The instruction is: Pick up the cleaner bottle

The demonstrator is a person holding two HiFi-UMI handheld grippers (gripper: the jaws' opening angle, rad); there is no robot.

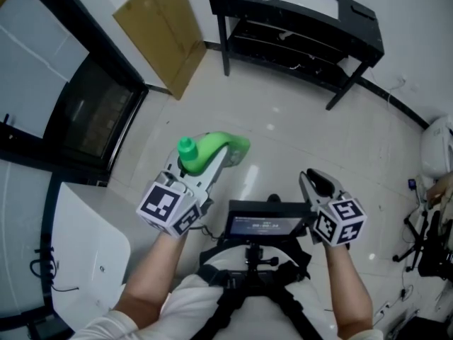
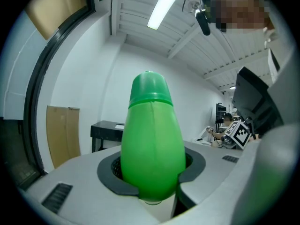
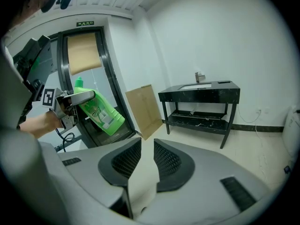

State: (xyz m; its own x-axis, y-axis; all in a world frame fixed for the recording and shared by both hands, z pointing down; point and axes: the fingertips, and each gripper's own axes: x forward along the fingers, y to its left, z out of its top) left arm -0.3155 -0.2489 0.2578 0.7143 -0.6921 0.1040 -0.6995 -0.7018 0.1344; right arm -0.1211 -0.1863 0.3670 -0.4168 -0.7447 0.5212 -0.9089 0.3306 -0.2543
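Left gripper (image 2: 152, 172): both dark pads pressed on the green cleaner bottle (image 2: 152, 135), one on each flank. The body bulges between them with no gap showing on either side. It looks a firm hold.

Right gripper (image 3: 143, 161): pads a narrow slit apart, with only floor (image 1: 283, 147) seen through the slit. It carries nothing.

Where the bottle is: in the air in front of the person's left side, resting on no surface. From the right gripper view the jaws cross it just below the green cap (image 1: 186, 147), and the body slants down and away from them. From the head view the cap end lies toward the person and the body points outward over the floor.

Step in hand, as I judge it: the pick is as good as made, and what remains is to hold it securely.
- Most of the bottle's weight hangs beyond the pads, so it may swing down about the grip. Hold the squeeze even and avoid jerky moves.
- Smooth plastic and a tapering shape mean it could slide toward the narrow end if the squeeze eases.
- Tipping it cap-up would lessen the pull.
- The right gripper is well apart from it and free to steady the base if needed.

Surroundings: a black table (image 1: 297, 13) against the far wall, with a cardboard sheet (image 1: 163, 27) leaning beside it. Both are well clear.
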